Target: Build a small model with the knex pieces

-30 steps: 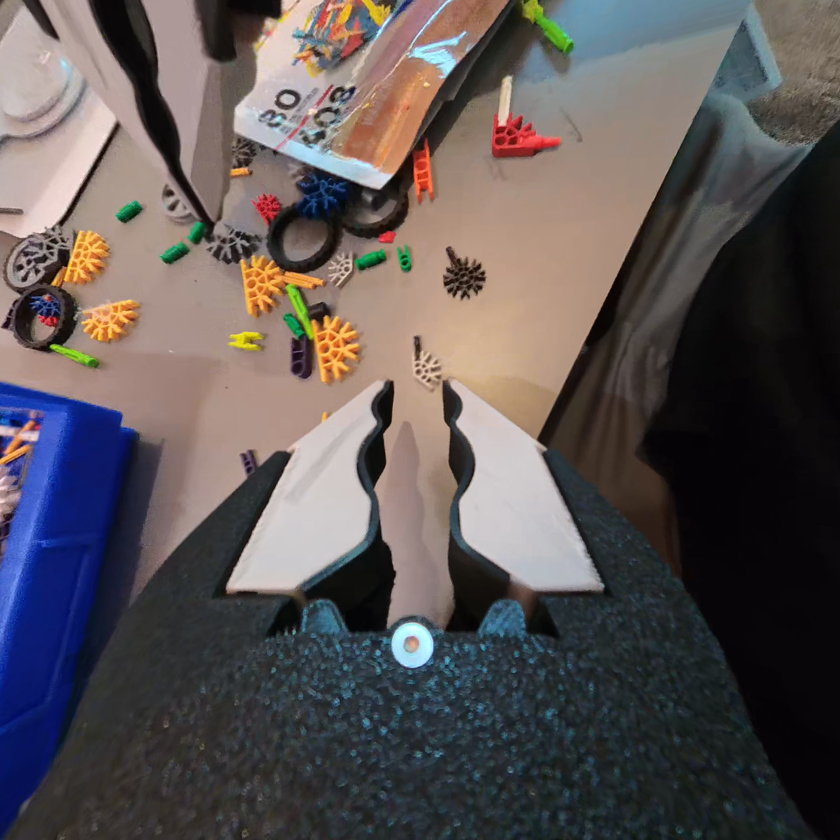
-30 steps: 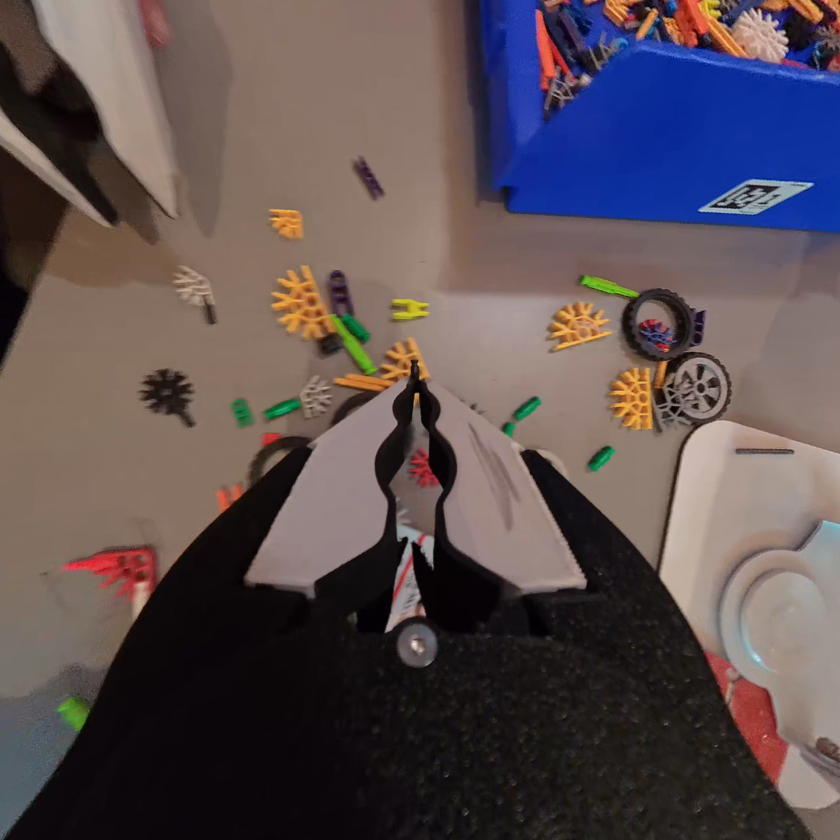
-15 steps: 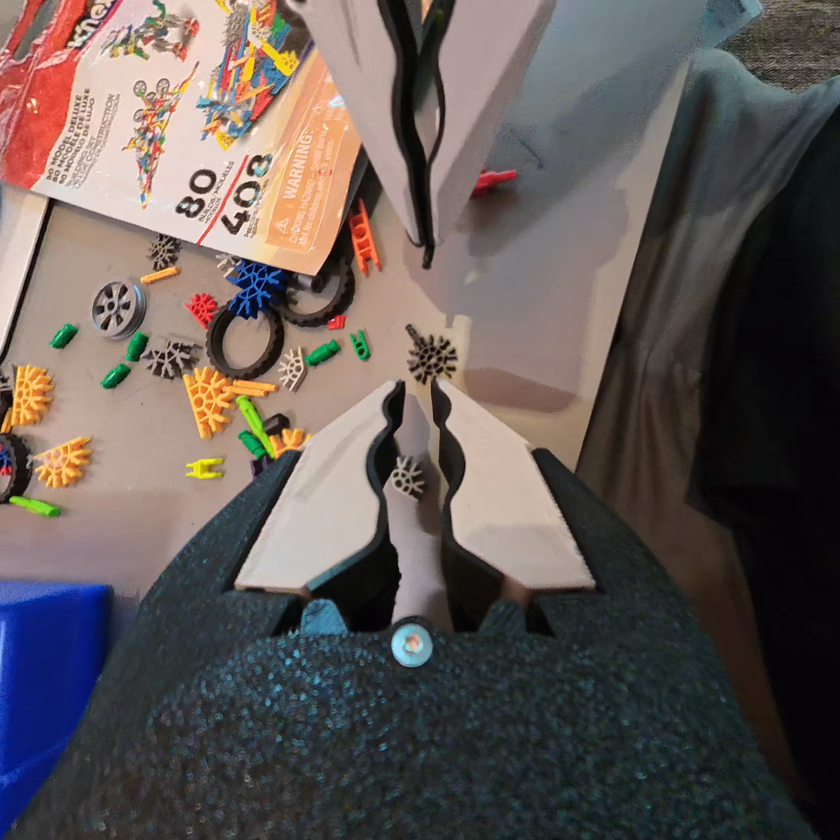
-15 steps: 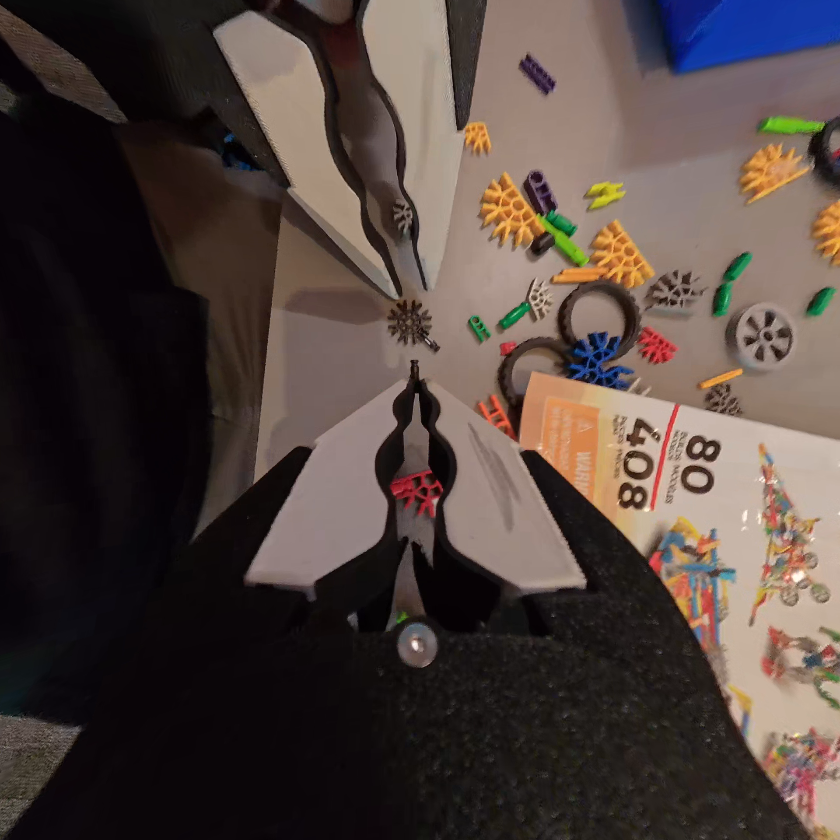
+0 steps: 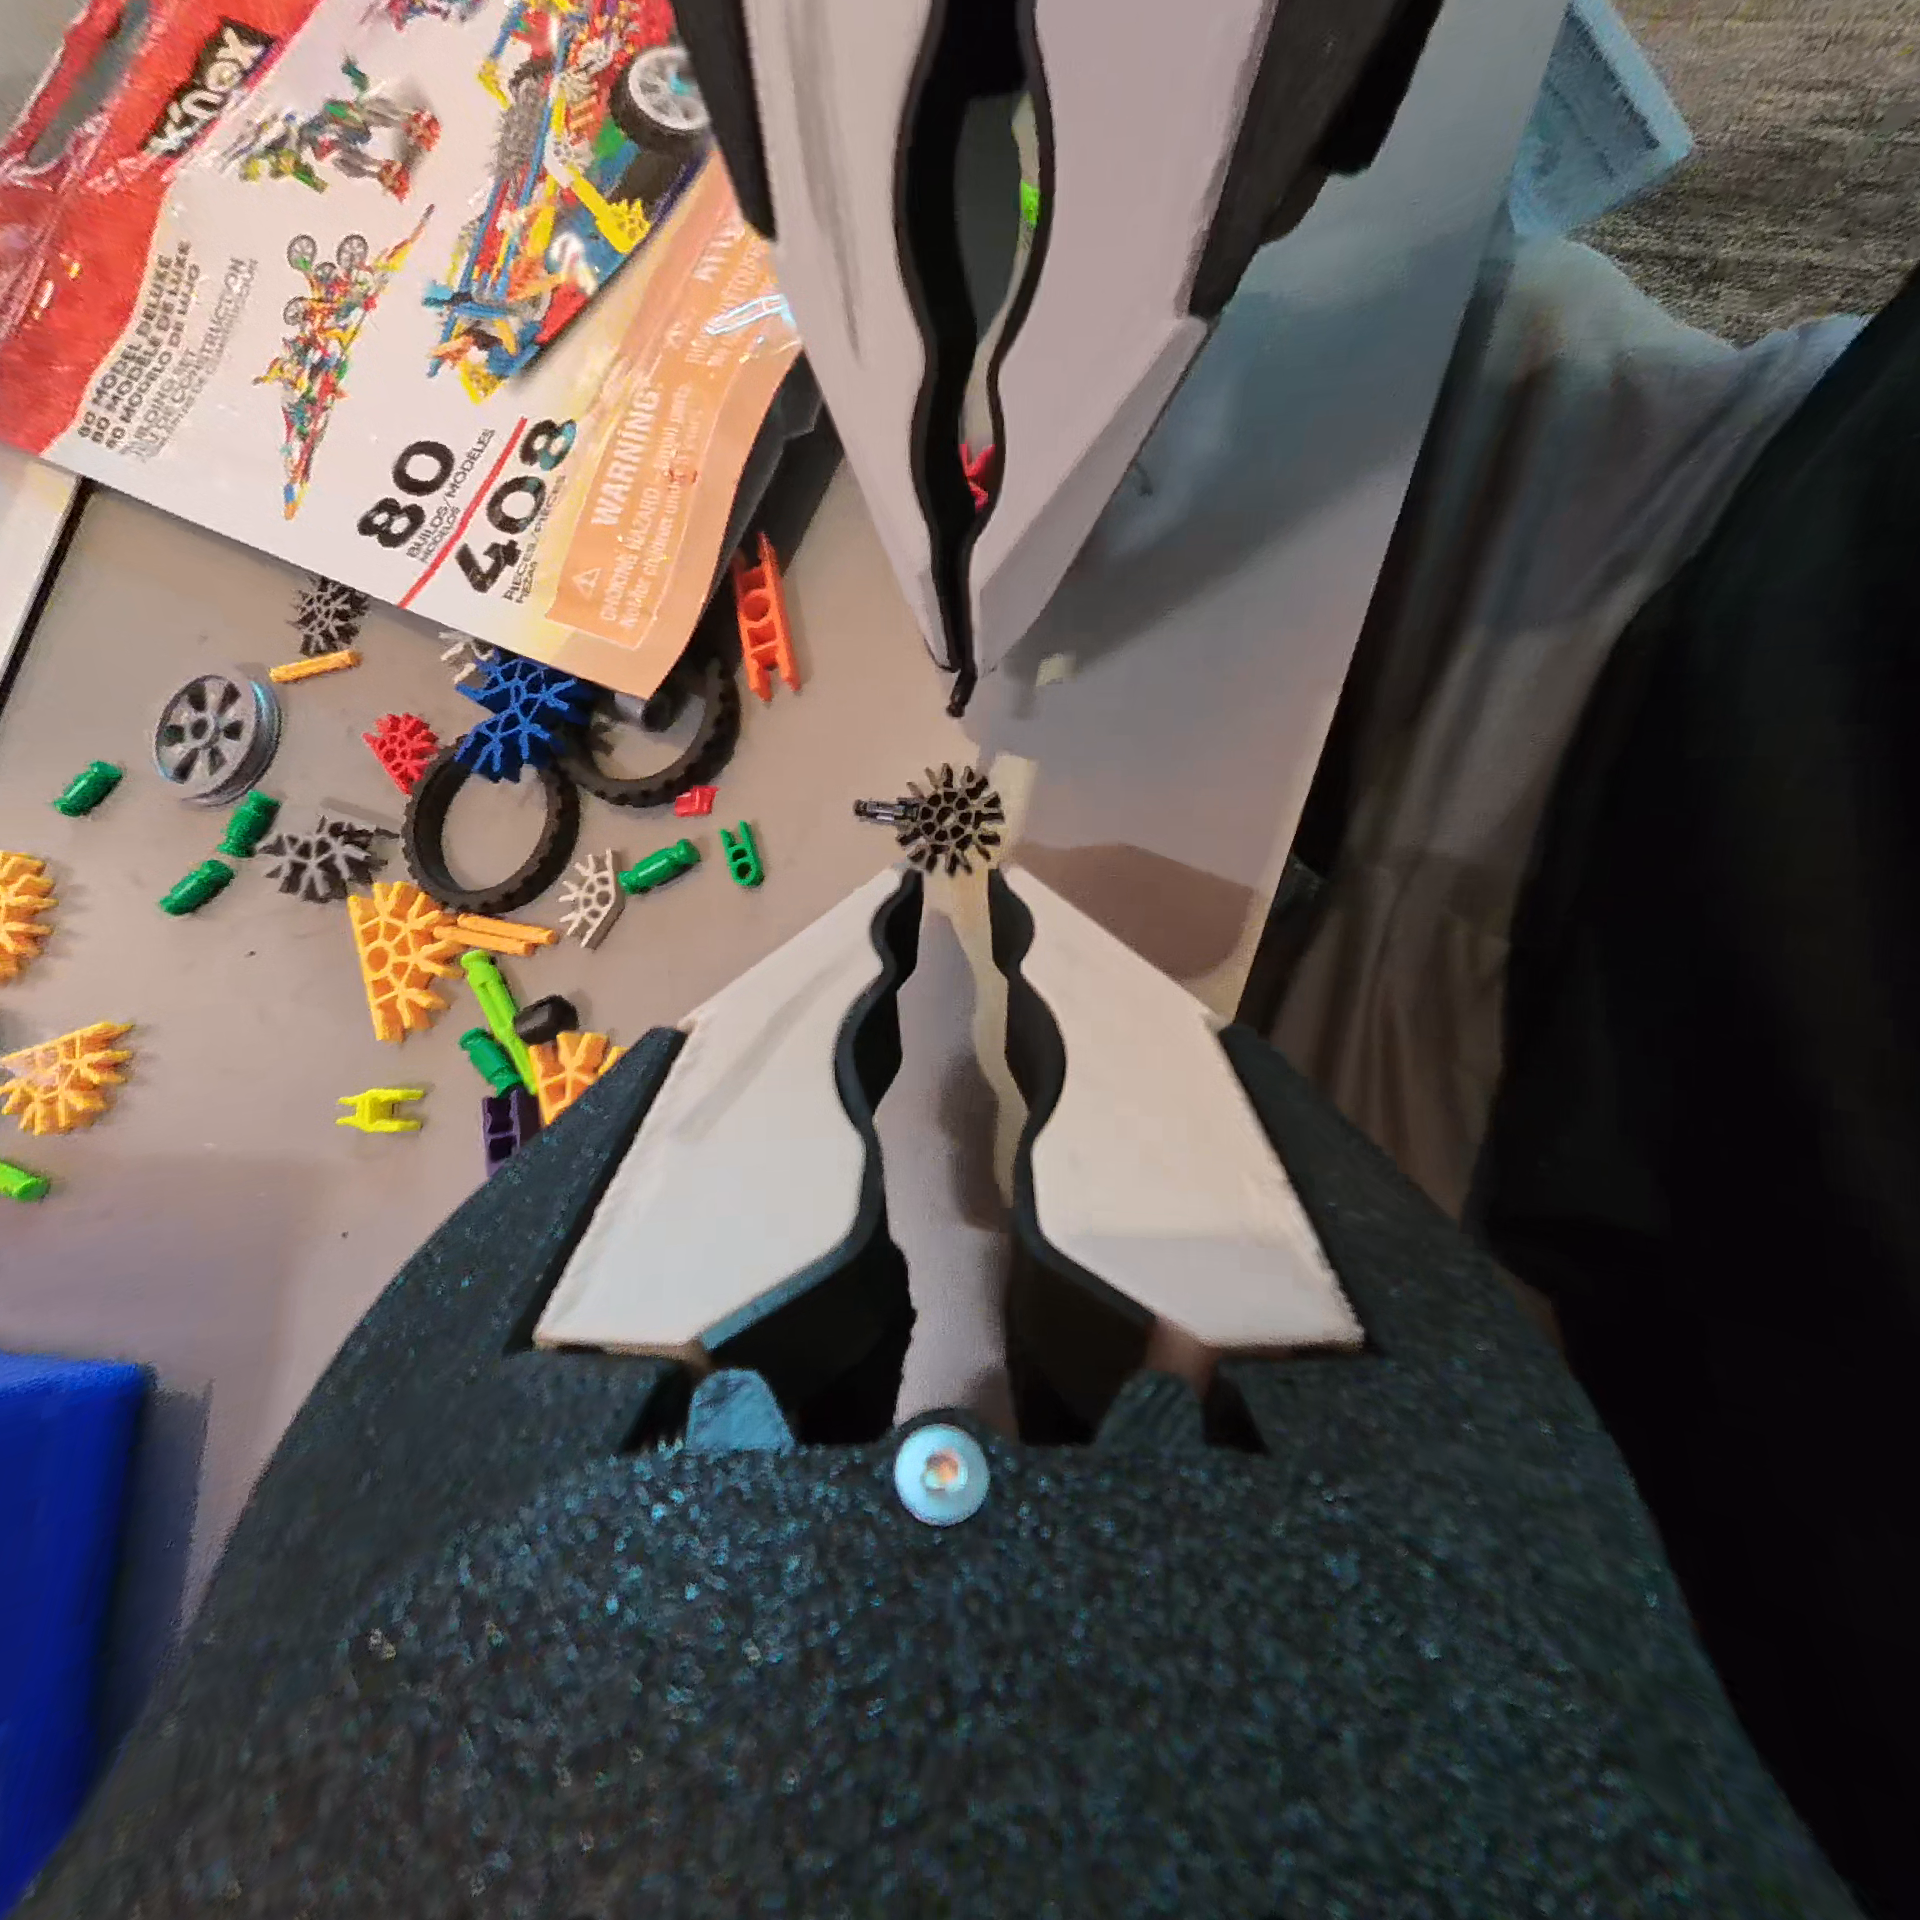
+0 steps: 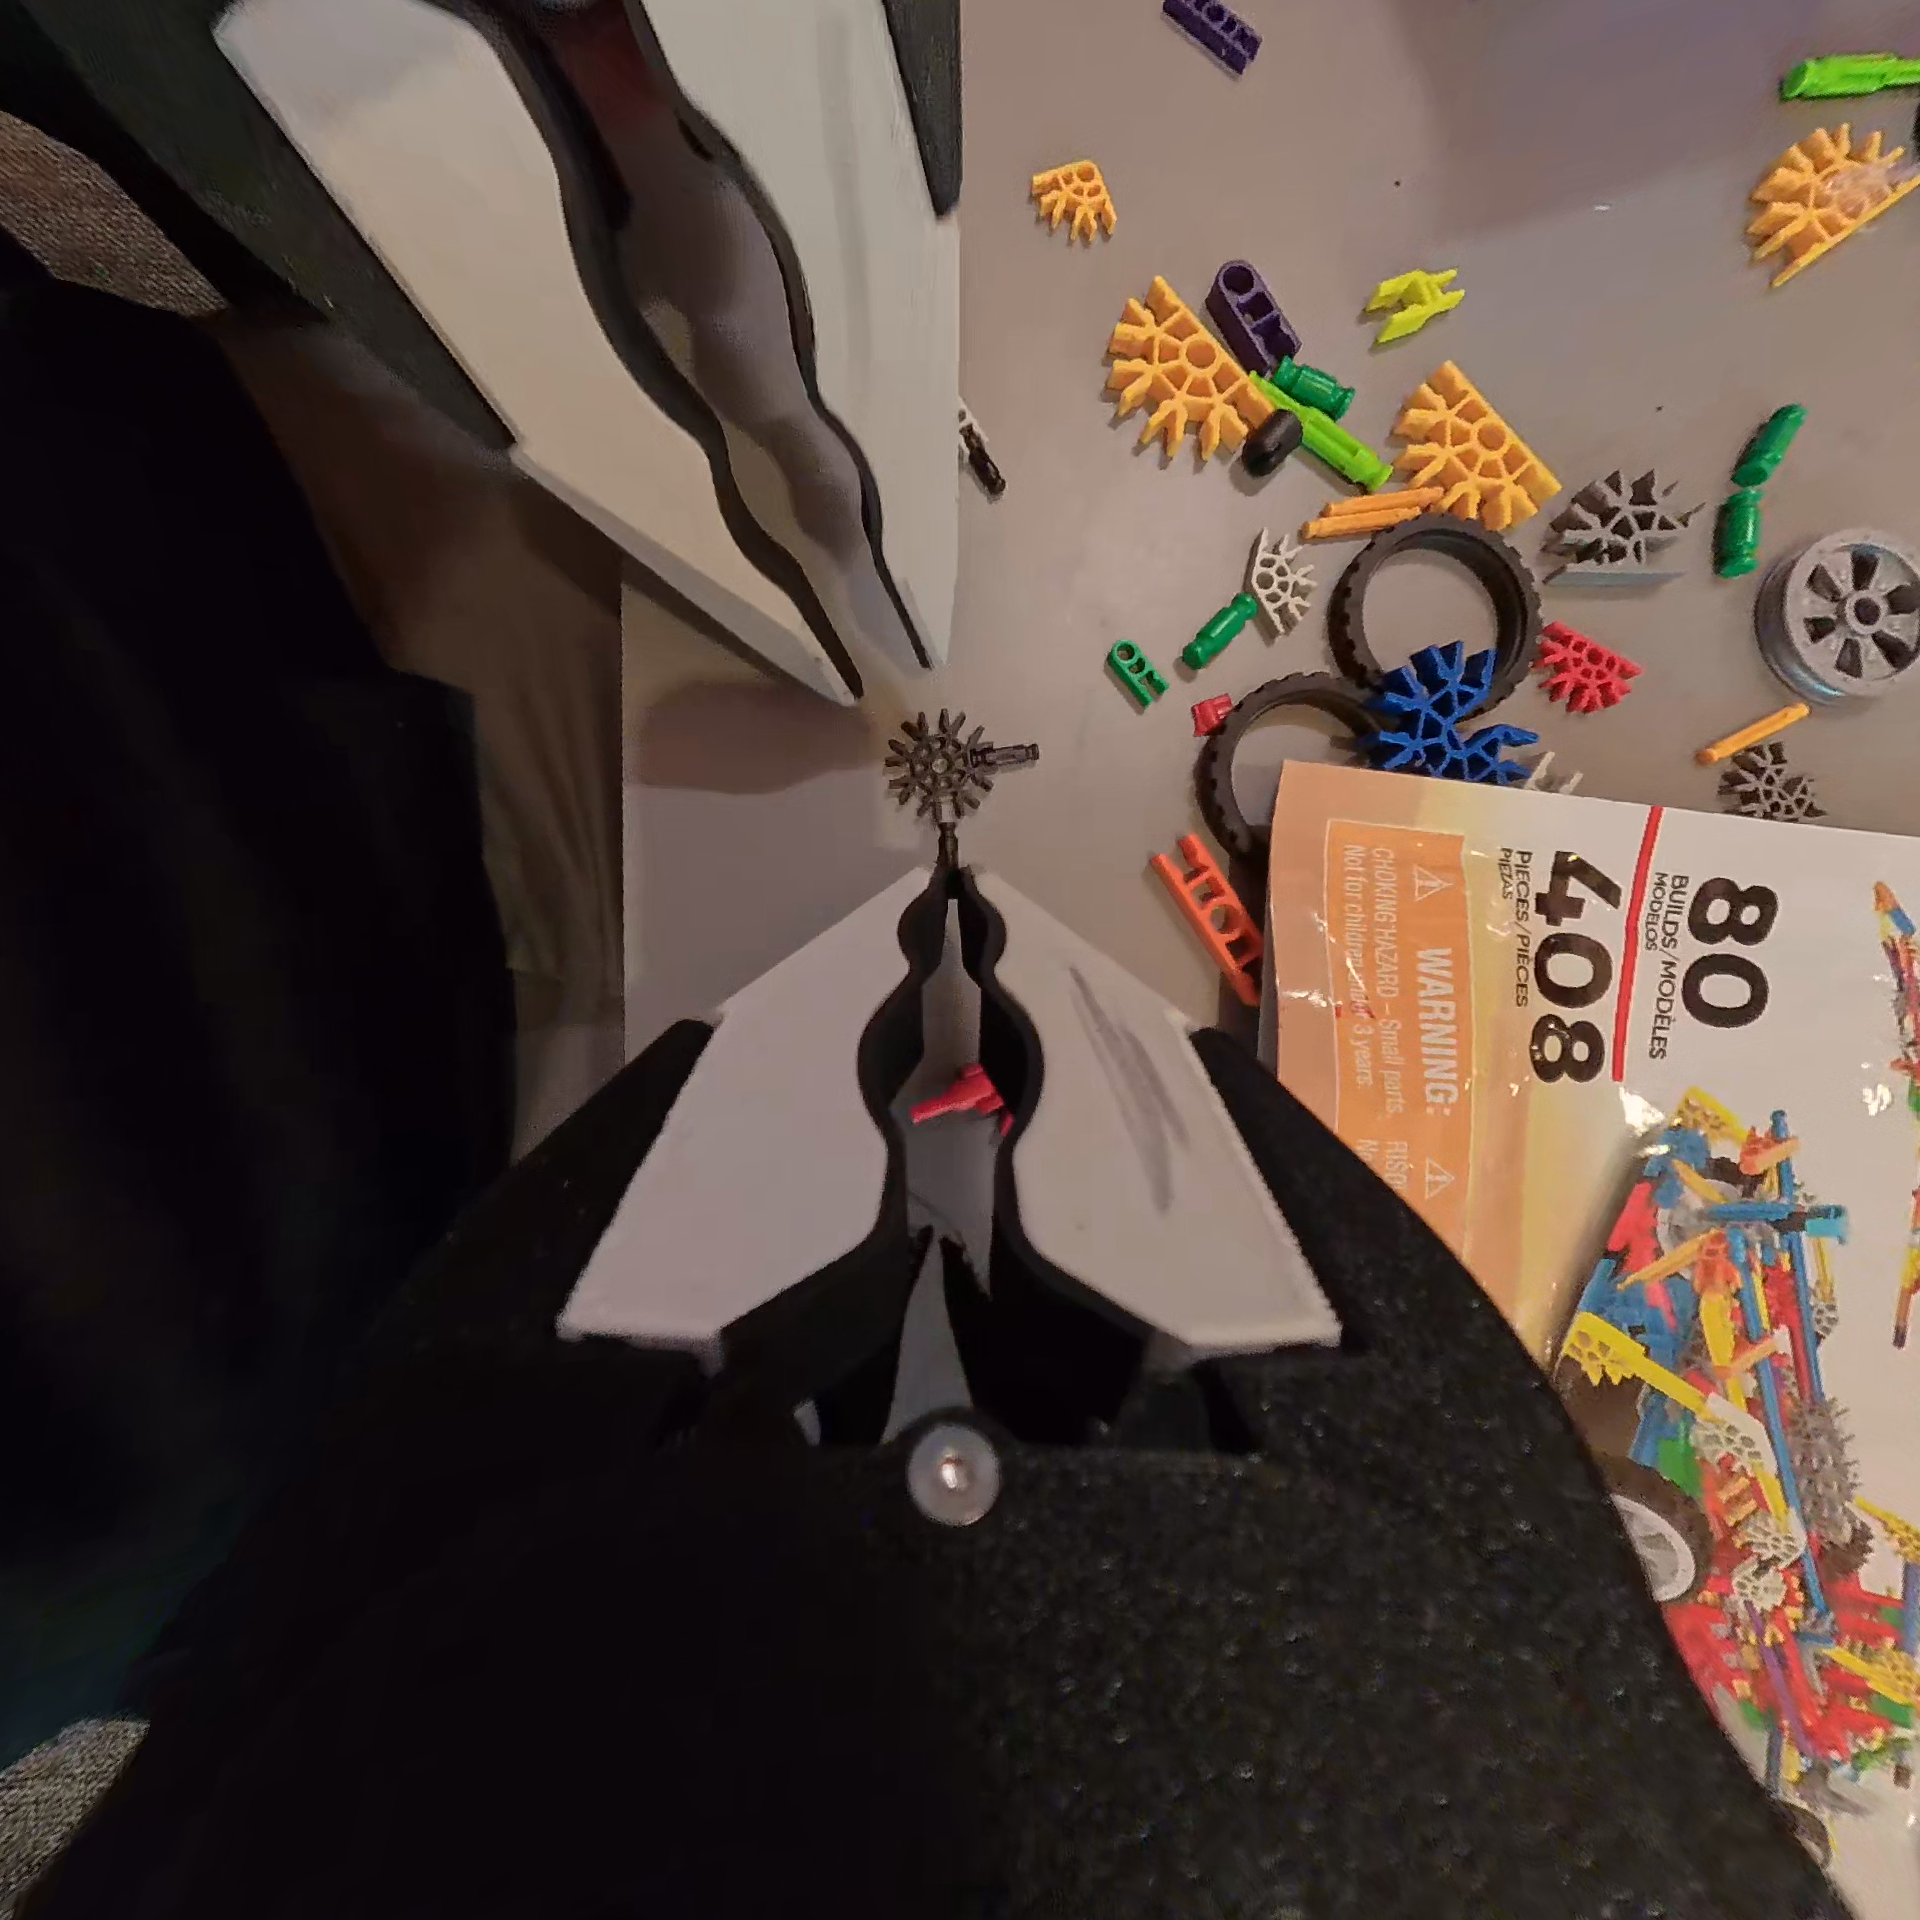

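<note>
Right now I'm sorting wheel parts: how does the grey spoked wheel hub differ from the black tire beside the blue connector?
The grey spoked wheel hub is grey with a filled, spoked centre; the black tire is black, with a treaded rim and an open middle. The hub lies apart from other pieces; the tire touches the blue snowflake connector. Both are round and lie on the grey table.

Printed writing is borne by only one thing: the glossy plastic toy-parts bag (image 5: 436, 343) with a red, white and orange face, laid on the grey worktop (image 5: 260, 1226). A brand mark, large black numerals, small captions and an orange warning panel are carried there.
</note>
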A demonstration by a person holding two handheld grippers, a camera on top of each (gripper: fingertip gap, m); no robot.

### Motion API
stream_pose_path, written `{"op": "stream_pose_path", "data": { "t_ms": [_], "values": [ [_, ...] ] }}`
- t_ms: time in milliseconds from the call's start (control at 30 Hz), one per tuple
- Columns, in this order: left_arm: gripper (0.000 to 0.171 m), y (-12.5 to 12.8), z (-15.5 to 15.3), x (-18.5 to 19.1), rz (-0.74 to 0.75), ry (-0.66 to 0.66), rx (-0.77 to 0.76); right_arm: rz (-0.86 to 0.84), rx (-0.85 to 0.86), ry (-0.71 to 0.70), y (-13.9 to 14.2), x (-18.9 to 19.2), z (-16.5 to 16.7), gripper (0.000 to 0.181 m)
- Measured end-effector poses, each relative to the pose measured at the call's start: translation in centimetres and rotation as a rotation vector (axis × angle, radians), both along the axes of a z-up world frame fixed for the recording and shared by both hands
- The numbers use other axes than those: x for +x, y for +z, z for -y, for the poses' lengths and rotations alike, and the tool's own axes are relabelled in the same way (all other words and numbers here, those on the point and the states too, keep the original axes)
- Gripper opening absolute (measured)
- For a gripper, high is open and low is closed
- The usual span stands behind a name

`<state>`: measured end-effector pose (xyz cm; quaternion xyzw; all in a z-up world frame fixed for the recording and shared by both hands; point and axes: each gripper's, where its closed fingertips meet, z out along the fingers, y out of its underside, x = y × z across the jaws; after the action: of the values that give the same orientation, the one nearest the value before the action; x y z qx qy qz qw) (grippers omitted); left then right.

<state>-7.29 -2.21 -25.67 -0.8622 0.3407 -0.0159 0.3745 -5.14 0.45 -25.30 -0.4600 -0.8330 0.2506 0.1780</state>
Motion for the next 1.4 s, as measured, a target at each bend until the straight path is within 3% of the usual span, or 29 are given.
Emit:
{"op": "stream_pose_path", "data": {
  "t_ms": [833, 1400],
  "values": [
    [0.006, -0.8, -1.0, 0.3, -0.055, -0.019, 0.031, 0.061, 0.064, 0.055, -1.5, -0.8, 0.2, 0.0],
    [0.007, -0.8, -1.0, 0.3, -0.07, -0.025, 0.038, 0.014, 0.012, 0.073, -0.5, -1.4, 0.9, 0.0]
  ]
}}
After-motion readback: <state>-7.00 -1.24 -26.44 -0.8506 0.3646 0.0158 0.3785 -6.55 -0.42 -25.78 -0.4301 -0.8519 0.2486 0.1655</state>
